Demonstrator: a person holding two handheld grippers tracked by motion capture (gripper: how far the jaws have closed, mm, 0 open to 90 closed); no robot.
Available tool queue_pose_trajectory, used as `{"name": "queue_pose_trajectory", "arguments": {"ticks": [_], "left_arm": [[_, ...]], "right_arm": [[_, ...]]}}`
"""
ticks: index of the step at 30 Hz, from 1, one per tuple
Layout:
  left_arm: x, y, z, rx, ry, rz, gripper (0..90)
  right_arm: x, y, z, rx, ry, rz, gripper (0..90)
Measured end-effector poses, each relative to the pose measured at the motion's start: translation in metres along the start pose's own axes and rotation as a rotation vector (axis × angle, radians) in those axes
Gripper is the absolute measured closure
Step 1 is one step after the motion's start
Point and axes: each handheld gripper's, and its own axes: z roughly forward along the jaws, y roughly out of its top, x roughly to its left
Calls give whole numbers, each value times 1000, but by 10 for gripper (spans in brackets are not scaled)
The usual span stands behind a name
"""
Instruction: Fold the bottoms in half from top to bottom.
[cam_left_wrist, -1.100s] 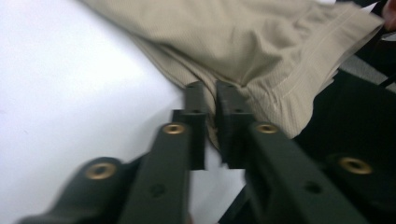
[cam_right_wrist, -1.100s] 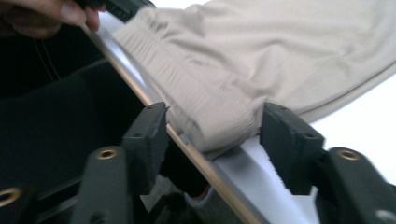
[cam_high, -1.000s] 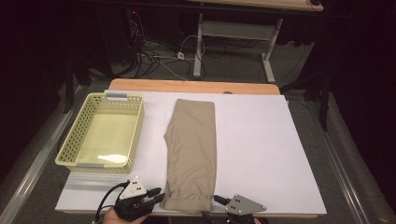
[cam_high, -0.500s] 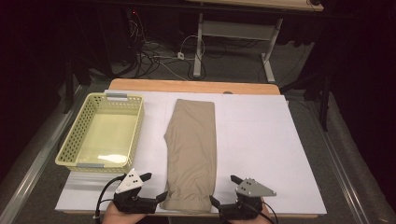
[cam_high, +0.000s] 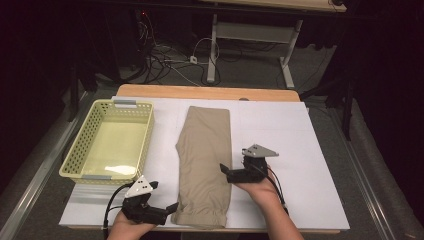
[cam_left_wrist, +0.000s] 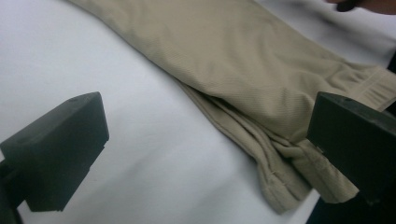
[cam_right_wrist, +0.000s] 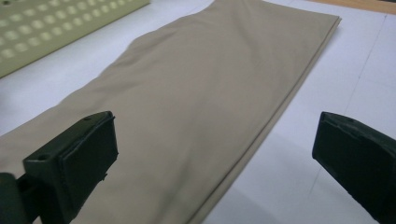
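Right gripper (cam_high: 224, 171) moved up beside the folded trousers (cam_high: 205, 160); both grippers' jaws just opened, released.

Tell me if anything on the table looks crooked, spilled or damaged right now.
Nothing stands out. The folded tan trousers lie flat and nearly straight along the white sheet, with only slight bunching at the near hem. The yellow basket sits upright beside them. No spill or damage shows.
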Motion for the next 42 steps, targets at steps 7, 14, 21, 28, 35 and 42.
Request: {"name": "queue_pose_trajectory", "arguments": {"ticks": [7,14,21,28,35,42], "left_arm": [[0,-1,0,20,14,11,0],[-4,1,2,22,-7,15,0],[-3,-1,-2,22,-33,25,0],[-4,-3,-3,29,-64,31,0],[-10,-3,2,38,-87,56,0],[-11,-4,6,52,-81,59,0]], "right_arm": [[-23,29,51,67,-26,19,80],[-44,54,92,90,-87,59,172],[-68,66,128,156,-164,108,246],[-84,78,156,175,-205,130,254],[-85,81,162,188,-211,99,334],[-81,80,160,172,-166,78,602]]}}
